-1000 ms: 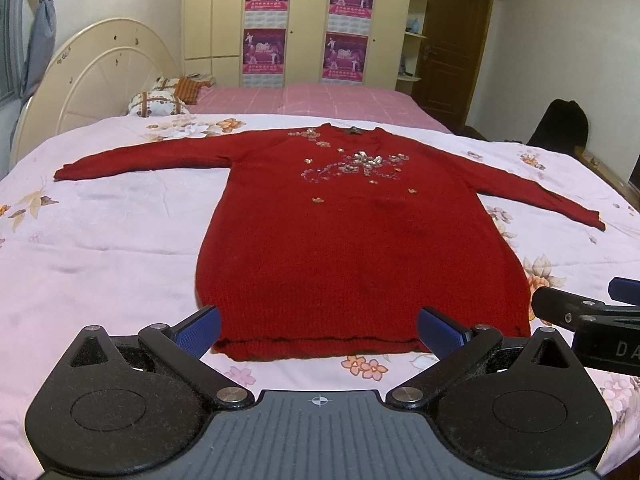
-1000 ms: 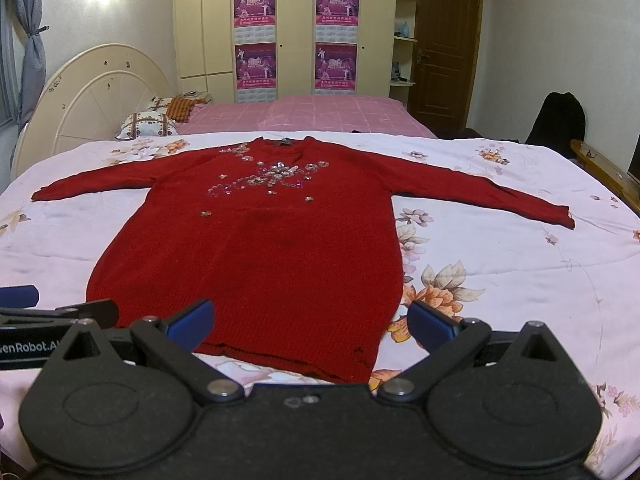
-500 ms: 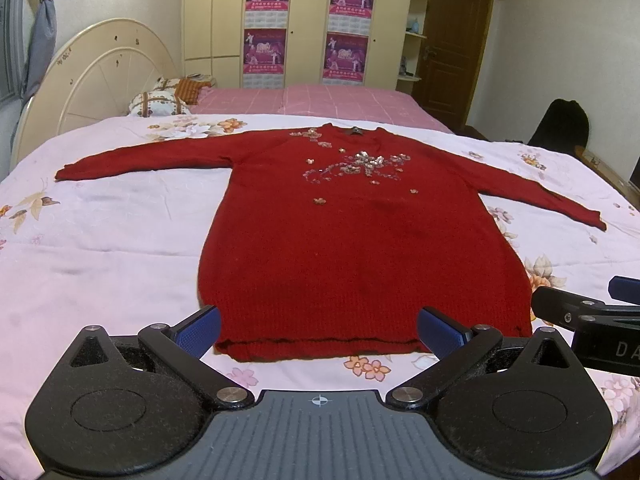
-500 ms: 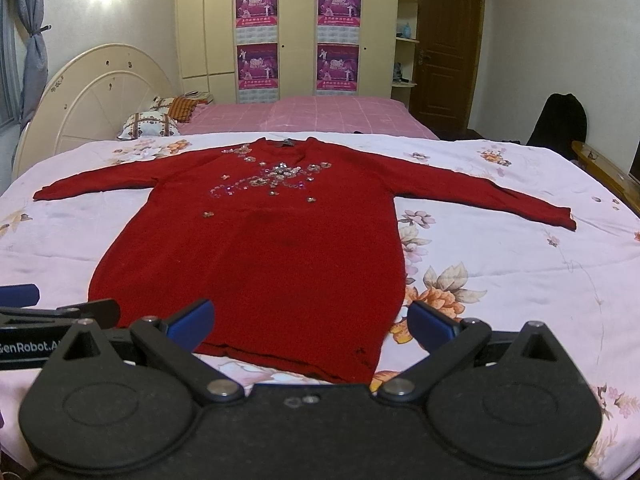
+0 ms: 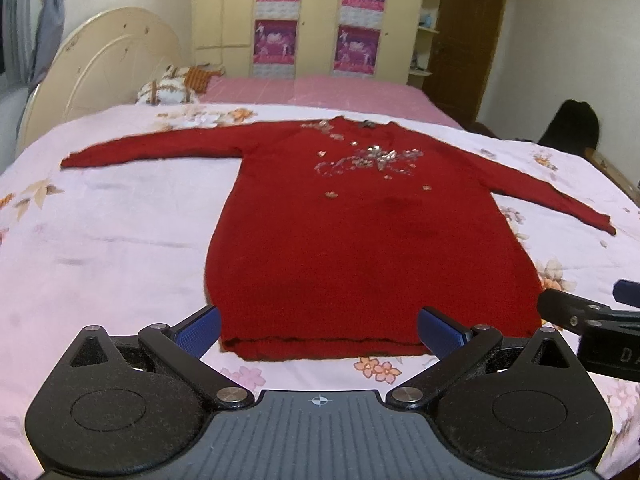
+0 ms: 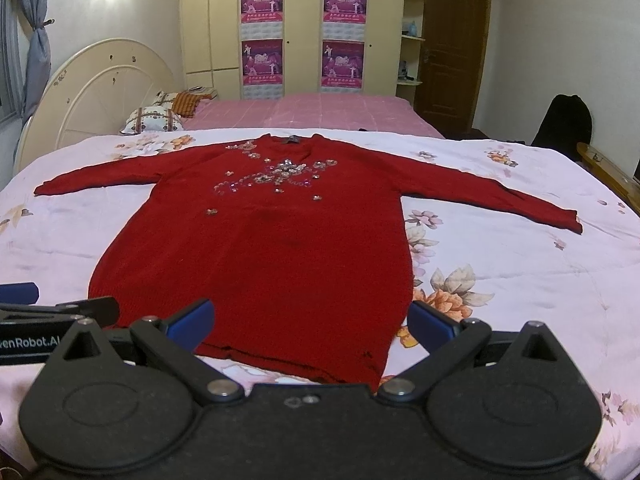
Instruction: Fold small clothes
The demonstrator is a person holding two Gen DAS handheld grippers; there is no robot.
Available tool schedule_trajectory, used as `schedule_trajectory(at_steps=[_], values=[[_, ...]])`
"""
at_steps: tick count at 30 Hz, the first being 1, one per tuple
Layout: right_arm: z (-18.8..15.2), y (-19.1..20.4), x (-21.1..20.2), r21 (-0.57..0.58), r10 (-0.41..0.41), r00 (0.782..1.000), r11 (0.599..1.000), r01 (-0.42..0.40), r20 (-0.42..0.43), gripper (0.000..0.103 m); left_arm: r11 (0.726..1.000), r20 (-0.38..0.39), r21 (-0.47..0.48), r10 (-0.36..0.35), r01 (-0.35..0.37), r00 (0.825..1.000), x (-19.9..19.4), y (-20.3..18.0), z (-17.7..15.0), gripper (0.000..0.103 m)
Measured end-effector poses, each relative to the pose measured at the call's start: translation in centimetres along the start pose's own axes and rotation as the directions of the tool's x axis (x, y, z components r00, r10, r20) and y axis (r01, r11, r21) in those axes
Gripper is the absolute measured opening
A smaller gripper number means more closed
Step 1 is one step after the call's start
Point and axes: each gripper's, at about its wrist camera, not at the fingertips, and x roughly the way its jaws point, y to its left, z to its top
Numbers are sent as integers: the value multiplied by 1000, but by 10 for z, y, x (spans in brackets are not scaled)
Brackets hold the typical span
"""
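Your left gripper [image 5: 319,330] and right gripper [image 6: 310,320] both hover with jaws spread wide, grasping nothing, just short of the hem of the red sweater [image 6: 256,248]. The sweater lies flat and unfolded, sleeves outstretched (sequin trim near the neckline), on the floral bedspread [image 5: 100,248]. Beyond stand a cream headboard [image 6: 100,88] and wardrobe posters [image 6: 262,0].

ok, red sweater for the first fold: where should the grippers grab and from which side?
Judging by its pose, take the red sweater at the two hem corners, coming in low from the near edge. It lies flat, face up, sleeves spread, hem nearest. The open left gripper and right gripper already face that hem.
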Motion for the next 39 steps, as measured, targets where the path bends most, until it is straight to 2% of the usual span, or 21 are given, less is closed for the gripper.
schedule_trajectory(at_steps=[2, 4, 6, 7, 8, 12, 15, 16, 17, 19, 21, 23, 25, 26, 29, 32, 33, 38, 39], values=[[-1, -5, 1, 11, -8, 1000, 1000, 7, 18, 102, 999, -5, -29, -20, 20, 1000, 5, 3, 3, 103], [-2, -13, 8, 37, 2, 1000, 999, -3, 22, 102, 1000, -47, -13, -24, 23, 999, 17, 0, 6, 103], [-3, -22, 25, 39, 15, 998, 999, -13, -60, 102, 999, -121, -1, -42, 42, 992, 37, -3, 10, 103], [-3, -29, 31, 50, 13, 997, 999, -9, -75, 102, 998, -160, -17, -70, 68, 985, 48, -1, 14, 103], [-3, -39, 36, 75, -10, 997, 997, 16, -82, 102, 996, -167, -28, -86, 83, 982, 54, -2, 16, 103], [9, -90, 51, 178, -74, 994, 980, 87, -83, 102, 994, -78, -36, -108, 105, 991, 75, 7, 35, 103], [20, -148, 63, 308, -87, 995, 946, 100, -53, 94, 984, -30, -101, -151, 147, 988, 97, 19, 55, 103], [24, -168, 69, 350, -102, 994, 930, 113, -48, 86, 980, -28, -103, -174, 170, 984, 106, 22, 62, 103], [28, -189, 74, 397, -116, 993, 910, 120, -35, 72, 972, -41, -102, -216, 211, 976, 117, 22, 68, 103], [36, -234, 89, 479, -166, 986, 865, 152, -12, 60, 964, -31, -80, -257, 254, 966, 133, 20, 82, 103], [42, -268, 106, 534, -195, 981, 832, 153, 23, 58, 974, 19, -19, -224, 224, 975, 142, 13, 91, 103], [46, -306, 128, 596, -206, 978, 791, 142, 40, 43, 985, 4, 27, -169, 169, 986, 157, 8, 101, 103], [46, -344, 151, 683, -201, 979, 721, 116, 46, 34, 996, 1, 6, -88, 88, 996, 174, 11, 110, 103], [44, -357, 161, 716, -203, 978, 690, 107, 50, 33, 999, 7, -24, -47, 47, 999, 183, 16, 115, 103], [36, -397, 196, 832, -184, 981, 553, 52, 61, 35, 993, 10, -108, 49, -47, 999, 205, 32, 124, 103], [29, -425, 226, 886, -186, 981, 462, 31, 62, 35, 989, 1, -149, 15, -15, 1000, 220, 51, 127, 103], [26, -432, 232, 899, -185, 981, 437, 24, 63, 35, 987, 7, -160, 33, -31, 999, 223, 54, 128, 103], [19, -446, 249, 925, -212, 975, 378, 24, 61, 30, 971, 20, -226, 87, -80, 996, 242, 74, 134, 103], [18, -446, 250, 926, -215, 975, 377, 22, 65, 30, 968, 20, -232, 103, -95, 995, 245, 75, 135, 103]])
